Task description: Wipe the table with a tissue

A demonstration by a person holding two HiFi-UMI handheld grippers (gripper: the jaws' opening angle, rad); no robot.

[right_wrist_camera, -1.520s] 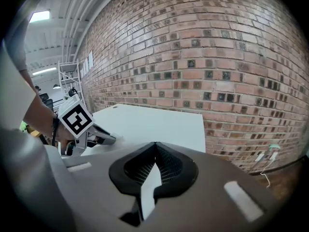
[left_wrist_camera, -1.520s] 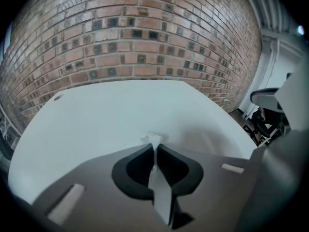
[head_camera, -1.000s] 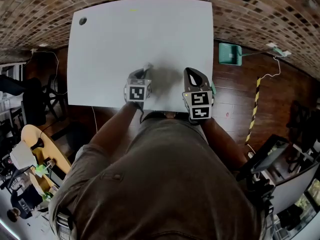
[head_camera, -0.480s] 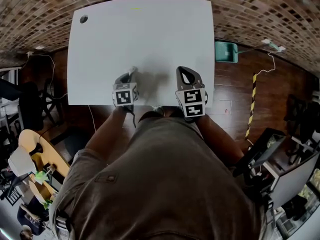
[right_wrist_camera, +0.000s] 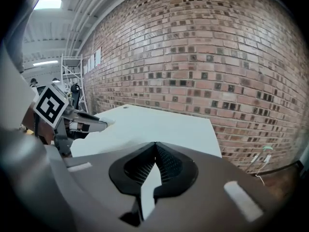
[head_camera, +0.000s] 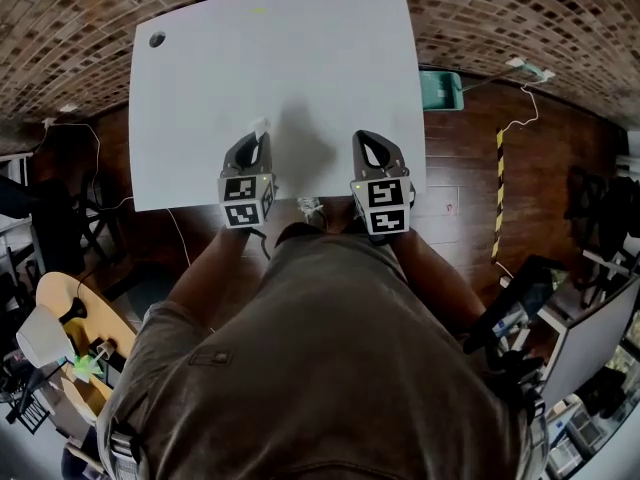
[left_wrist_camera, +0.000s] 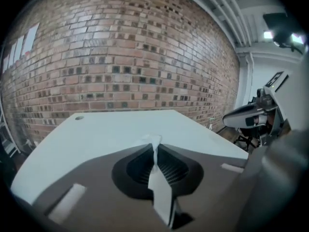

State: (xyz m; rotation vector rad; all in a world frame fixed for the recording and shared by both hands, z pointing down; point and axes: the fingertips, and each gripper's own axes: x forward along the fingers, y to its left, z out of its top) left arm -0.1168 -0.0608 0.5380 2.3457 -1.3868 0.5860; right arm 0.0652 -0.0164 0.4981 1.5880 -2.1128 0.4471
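Pinching a tissue in the left claw: jaws pressed together on it, with only a small white tuft poking out past the tips. Poised over the near edge of the table, tips pointing across the white top. No telling from either view whether the tuft actually touches the surface.

Holding the right claw closed too, tips meeting on nothing. Parked level with the left claw and off to its right, apart from it, taking no part in the wiping.

Nothing but bare white top ahead of both claws, apart from a small dark hole far ahead and to the left of the left claw. No spill or smear to be made out anywhere ahead.

Probably mid-wipe, at the near end of a stroke or between strokes, with most of the top ahead yet to be covered, though impossible to say which parts count as done.

Next, most likely: tip the left claw down until the tuft lies on the top, then sweep forward and away. Calls for light, even pressure. With so little tissue showing, easy to scrape the jaw tips on the top instead, or to drag the tissue loose. Worth leaving the right claw clear of the path.
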